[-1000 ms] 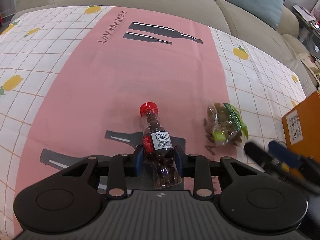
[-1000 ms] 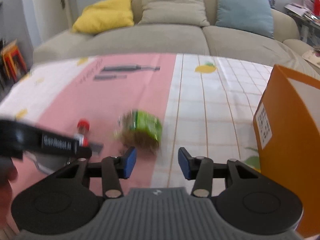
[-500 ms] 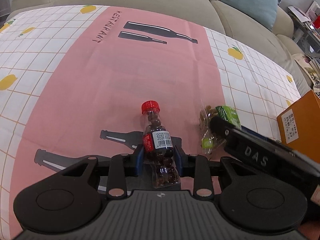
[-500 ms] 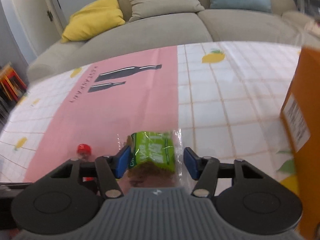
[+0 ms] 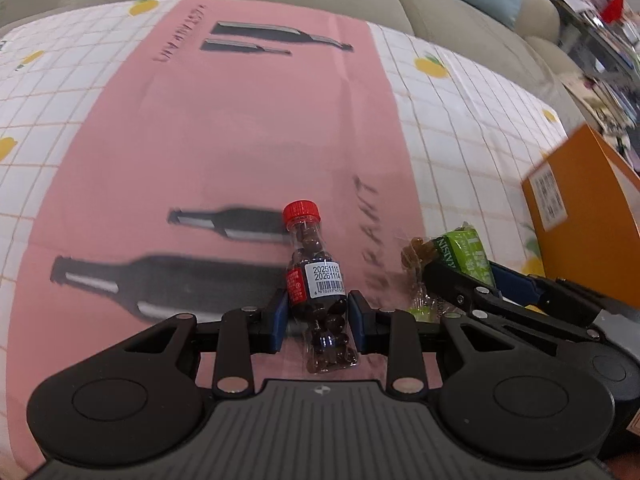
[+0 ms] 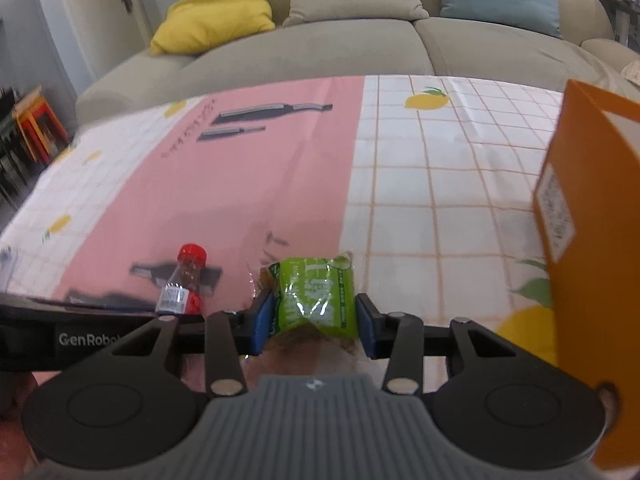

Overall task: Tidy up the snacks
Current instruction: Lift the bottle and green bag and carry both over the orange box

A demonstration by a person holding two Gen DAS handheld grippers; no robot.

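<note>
My left gripper [image 5: 318, 322] is shut on a small clear bottle [image 5: 316, 280] with a red cap, filled with dark candies, held above the tablecloth. The bottle also shows in the right wrist view [image 6: 185, 280]. My right gripper [image 6: 314, 322] is shut on a green raisin packet [image 6: 316, 298], a clear bag with brown raisins. The packet and the right gripper show at the right of the left wrist view [image 5: 460, 258], close beside the bottle. An orange box [image 6: 592, 240] stands at the right.
The table carries a pink and white checked cloth [image 6: 400, 184] with lemon and bottle prints. The orange box [image 5: 580, 208] sits at the table's right edge. A beige sofa [image 6: 320, 40] with yellow, beige and blue cushions lies beyond the far edge.
My right gripper came in over the raisin packet, closed on it and lifted it. My left gripper, holding the bottle, has risen off the cloth and shifted a little.
</note>
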